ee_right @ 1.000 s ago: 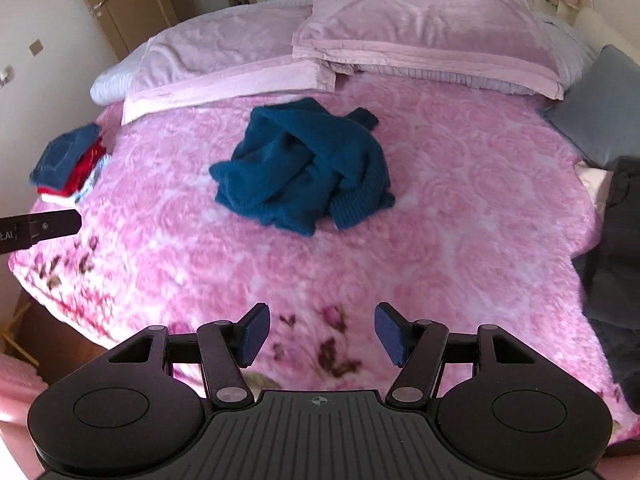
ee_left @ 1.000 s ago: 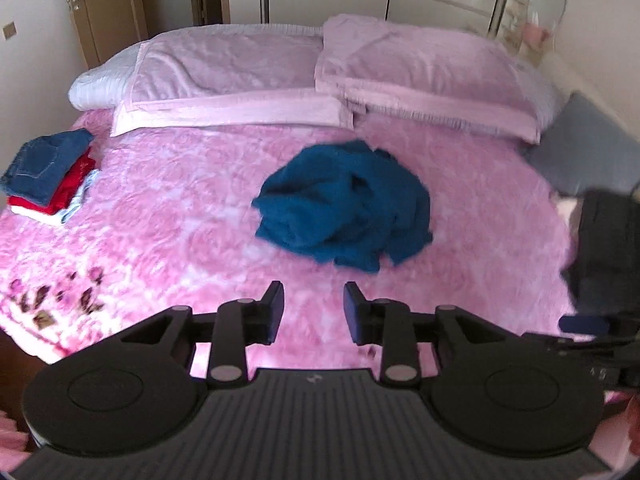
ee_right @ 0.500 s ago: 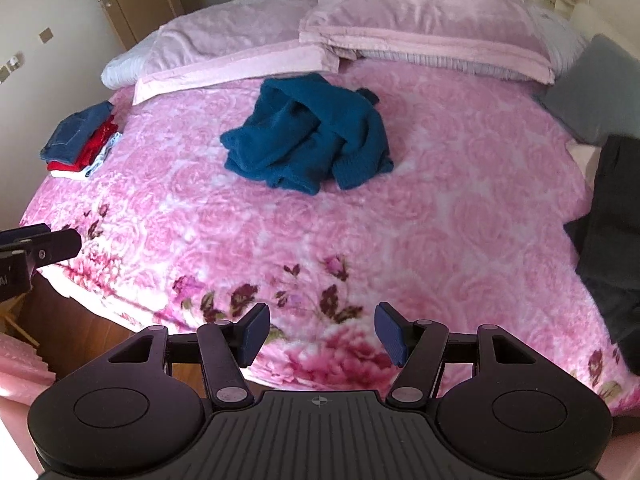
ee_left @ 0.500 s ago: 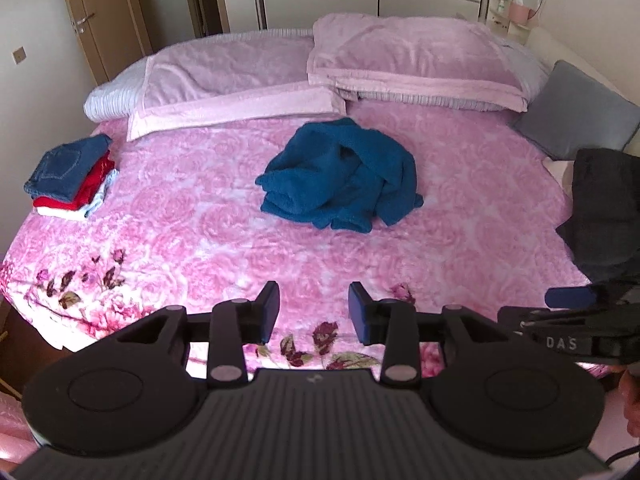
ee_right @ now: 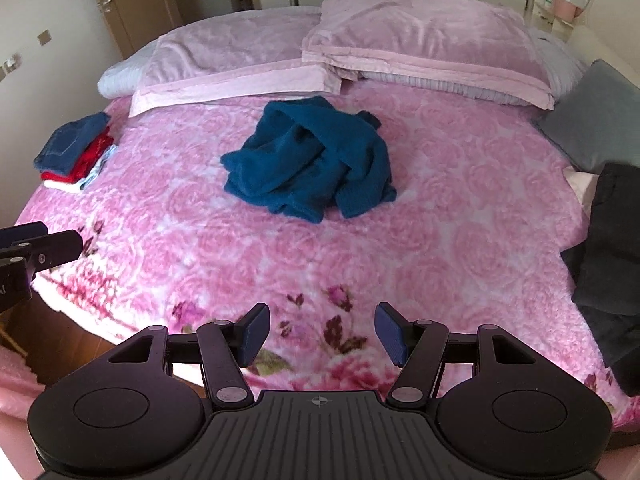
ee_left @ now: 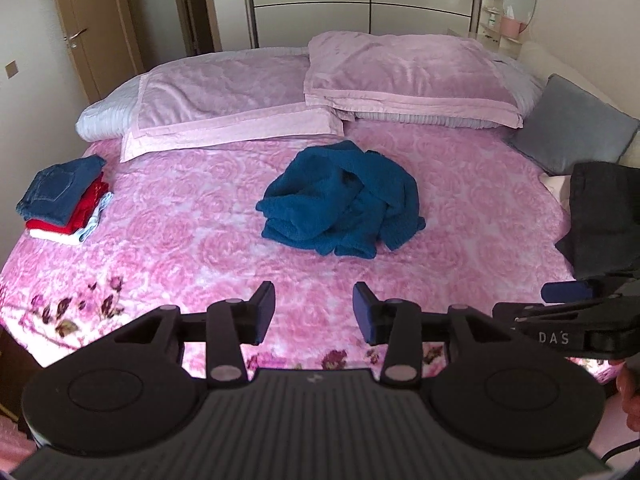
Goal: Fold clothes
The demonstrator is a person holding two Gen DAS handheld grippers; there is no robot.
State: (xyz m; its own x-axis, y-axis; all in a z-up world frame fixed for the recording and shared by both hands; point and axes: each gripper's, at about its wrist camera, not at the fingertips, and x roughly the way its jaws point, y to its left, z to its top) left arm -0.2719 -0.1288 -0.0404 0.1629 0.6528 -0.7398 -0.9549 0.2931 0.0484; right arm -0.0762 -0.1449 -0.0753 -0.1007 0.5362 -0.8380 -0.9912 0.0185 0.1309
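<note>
Mid-bed: blue sweater (ee_left: 340, 200) lay crumpled, unfolded.
Change: both views had pulled back from it.
Left gripper (ee_left: 314, 312): jaws apart, empty.
Right gripper (ee_right: 322, 334): jaws apart, empty.

Both wrist cameras look from the foot of the bed (ee_left: 168, 240) towards the pillows (ee_right: 420, 36). They sit side by side, set well back, sharing nearly the whole bed.

sweater (ee_left: 340, 196): teal blue | bedspread (ee_left: 200, 248): pink, rose pattern
</note>
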